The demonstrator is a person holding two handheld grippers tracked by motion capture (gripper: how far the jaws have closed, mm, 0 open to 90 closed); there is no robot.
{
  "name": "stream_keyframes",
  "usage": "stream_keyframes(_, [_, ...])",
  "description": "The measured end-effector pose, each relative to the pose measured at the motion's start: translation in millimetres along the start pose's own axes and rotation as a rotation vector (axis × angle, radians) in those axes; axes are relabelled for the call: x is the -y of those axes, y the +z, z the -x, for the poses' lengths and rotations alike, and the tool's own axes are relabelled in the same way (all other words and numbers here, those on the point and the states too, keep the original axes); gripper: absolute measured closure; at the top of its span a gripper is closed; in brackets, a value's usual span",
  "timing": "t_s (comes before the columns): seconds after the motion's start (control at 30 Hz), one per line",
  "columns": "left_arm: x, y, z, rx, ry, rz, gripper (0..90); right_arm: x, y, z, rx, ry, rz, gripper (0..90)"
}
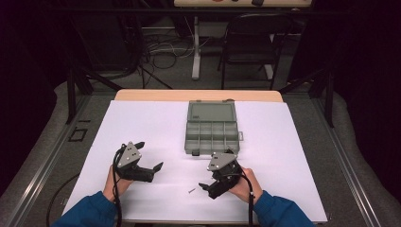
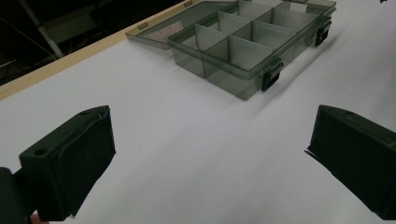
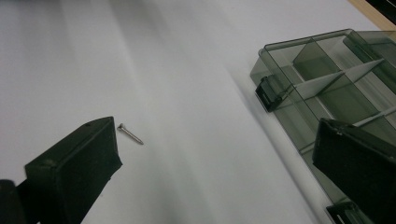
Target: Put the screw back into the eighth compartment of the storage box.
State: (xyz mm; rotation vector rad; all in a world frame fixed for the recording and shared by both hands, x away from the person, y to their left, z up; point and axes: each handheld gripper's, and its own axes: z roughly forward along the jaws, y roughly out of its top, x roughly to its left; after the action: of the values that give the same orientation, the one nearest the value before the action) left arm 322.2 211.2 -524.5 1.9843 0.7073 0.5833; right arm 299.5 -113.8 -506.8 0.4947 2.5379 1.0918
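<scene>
Right gripper (image 1: 211,181) hangs low near the table's front edge, jaws spread wide, nothing held. The screw (image 3: 130,134) lies flat on the white sheet (image 1: 156,127), just beside the right gripper's left jaw, not between the jaws. Left gripper (image 1: 150,155) is also spread and empty, well apart from the screw. The organizer box (image 1: 211,137) sits open toward the table's back edge, compartments look empty.

Risks: screw is thin and flat, so jaws may skid over it or flick it away. Closing off-centre could roll it. A weak pinch could drop it short of the box.
</scene>
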Motion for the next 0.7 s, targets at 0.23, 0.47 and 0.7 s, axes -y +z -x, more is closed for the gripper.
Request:
stream_keyframes(0.23, [-0.9,-2.3,1.8,-0.008,0.003,0.018,0.0,-1.5,0.4,-1.8,-0.006,0.000,0.011,0.0])
stream_keyframes(0.47, [-0.7,-1.4,0.5,-0.004,0.006,0.017,0.0,-2.5,1.0,-3.3,-0.014,0.001,0.019,0.0])
stream_keyframes(0.7, [-1.4,-1.5,1.2,-0.005,0.010,0.021,0.0,-4.6,5.9,-8.1,-0.039,-0.014,0.009,0.0])
